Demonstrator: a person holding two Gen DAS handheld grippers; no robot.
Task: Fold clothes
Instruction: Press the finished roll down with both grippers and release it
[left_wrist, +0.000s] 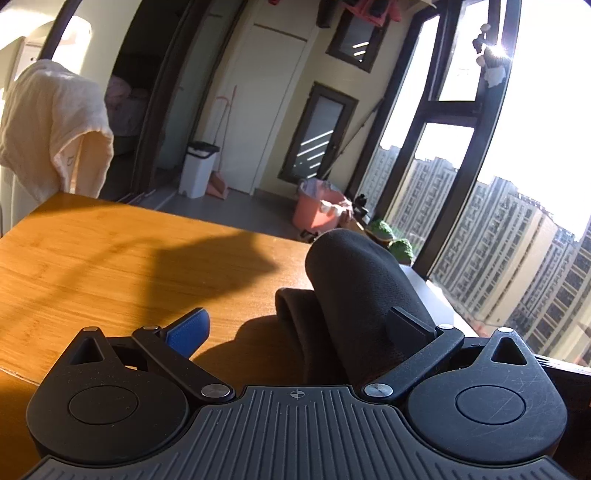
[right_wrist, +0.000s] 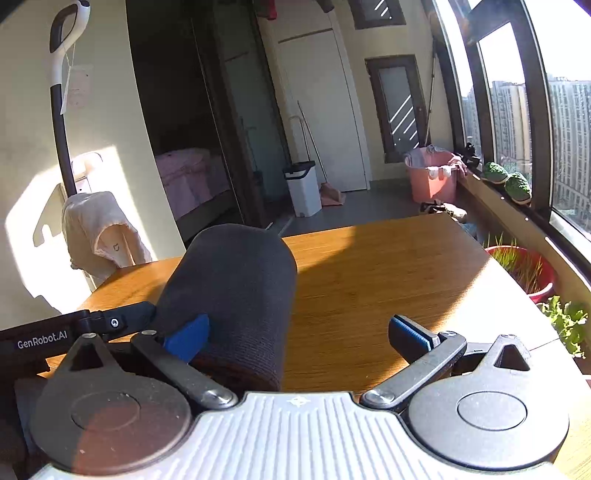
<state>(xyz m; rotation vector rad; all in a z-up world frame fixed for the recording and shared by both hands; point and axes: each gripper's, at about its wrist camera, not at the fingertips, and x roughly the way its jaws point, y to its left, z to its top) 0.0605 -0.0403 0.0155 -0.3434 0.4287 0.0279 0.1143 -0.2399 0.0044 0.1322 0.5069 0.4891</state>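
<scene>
— What's the cloth like?
— A dark ribbed knit garment (right_wrist: 236, 295), rolled rounded, on the wooden counter (right_wrist: 388, 273).
— And the tongs?
— Left tongs (left_wrist: 299, 325) and right tongs (right_wrist: 299, 332) gape wide, each touching it without pinching. Cream towel (left_wrist: 55, 125) hangs far left.

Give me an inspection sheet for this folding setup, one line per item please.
Surface: wooden table, part sunlit, part shadowed.
Job's things: dark garment bunched in a hump on the table; cream garment draped beyond the far edge.
Clutter: nothing seen on the table.
Grippers: left gripper open, garment between its fingers; right gripper open, garment against one finger.
Cables: nothing seen.
Surroundings: pink tub, white bin, windows.
</scene>
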